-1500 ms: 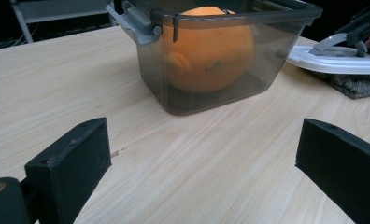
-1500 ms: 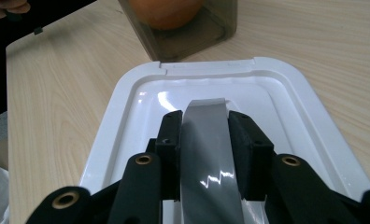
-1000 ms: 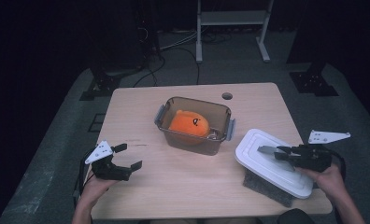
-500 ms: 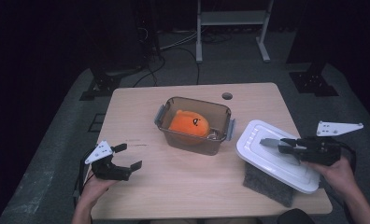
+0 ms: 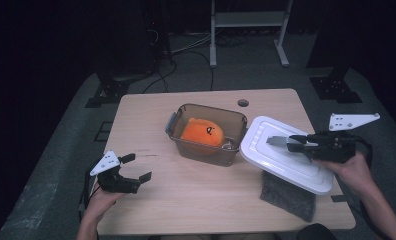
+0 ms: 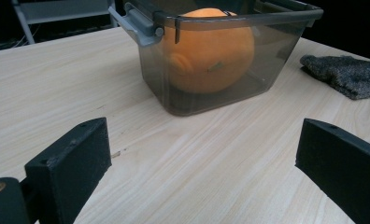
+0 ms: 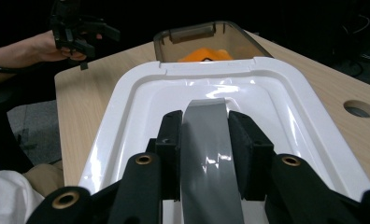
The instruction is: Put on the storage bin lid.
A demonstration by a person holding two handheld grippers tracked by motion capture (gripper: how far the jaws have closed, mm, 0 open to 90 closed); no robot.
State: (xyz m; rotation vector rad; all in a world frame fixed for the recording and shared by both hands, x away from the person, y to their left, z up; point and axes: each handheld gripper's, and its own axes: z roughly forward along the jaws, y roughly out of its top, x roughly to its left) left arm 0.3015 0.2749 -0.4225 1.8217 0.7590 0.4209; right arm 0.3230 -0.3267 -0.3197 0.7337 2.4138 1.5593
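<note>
At a pale wooden table [image 5: 206,200] ringed by darkness, the left gripper [image 5: 134,170] rests low at the near left edge in the person's left hand [image 5: 102,196], its two black jaws spread wide with bare wood between them; in the left gripper view those jaws frame the tabletop and look toward a smoky translucent container [image 6: 220,70] with a grey latch at its rim. Near the middle of the table, in the high view, that container stands open-topped, an orange plush toy [image 5: 202,134] with a small dark face sitting inside it. Just right of the container, a white rectangular lid [image 5: 281,157] is held tilted above the table, its nearest corner touching or all but touching the container's right rim; which of the two cannot be told from above. The right gripper [image 5: 290,143], held in the person's right hand [image 5: 353,167], has its jaws pressed on the grey handle [image 7: 206,140] that runs along the middle of the lid, and the right gripper view shows the black pads clamped against both sides of that strip, with the container and toy beyond the lid's far edge. Below the lid's near end, a dark grey cloth [image 5: 288,197] lies flat at the table's near right corner
</note>
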